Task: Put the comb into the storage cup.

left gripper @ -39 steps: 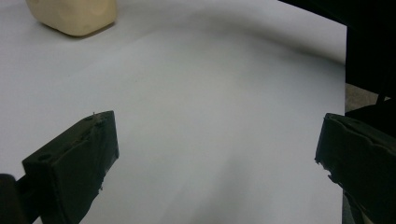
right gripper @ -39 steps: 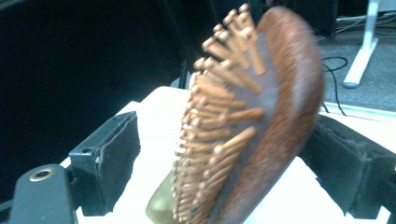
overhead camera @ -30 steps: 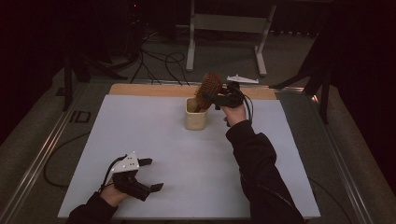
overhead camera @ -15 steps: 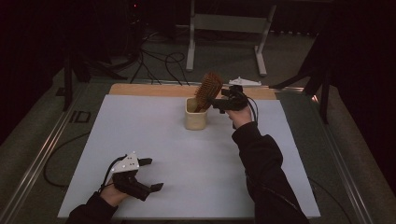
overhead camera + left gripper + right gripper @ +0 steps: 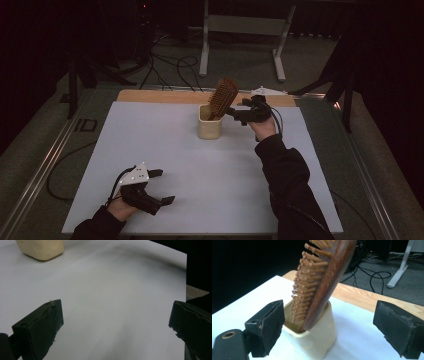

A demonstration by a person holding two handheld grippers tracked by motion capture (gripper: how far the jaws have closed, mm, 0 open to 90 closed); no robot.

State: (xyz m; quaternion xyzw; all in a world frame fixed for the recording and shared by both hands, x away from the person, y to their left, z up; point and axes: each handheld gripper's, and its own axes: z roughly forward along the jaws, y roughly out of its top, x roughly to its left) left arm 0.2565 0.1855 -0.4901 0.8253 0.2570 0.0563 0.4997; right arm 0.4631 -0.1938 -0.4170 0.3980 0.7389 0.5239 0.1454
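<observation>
Wooden hairbrush (image 5: 223, 97) stands handle-down, leaning, in cup (image 5: 209, 127).

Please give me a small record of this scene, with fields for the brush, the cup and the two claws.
brush: wooden brush, handle down in the cup, head leaning out over the rim
cup: cream cup, upright on the white mat, far centre
right claw: open, beside the cup, jaws apart from the brush
left claw: open, holding nothing, low over the mat's near left part
</observation>
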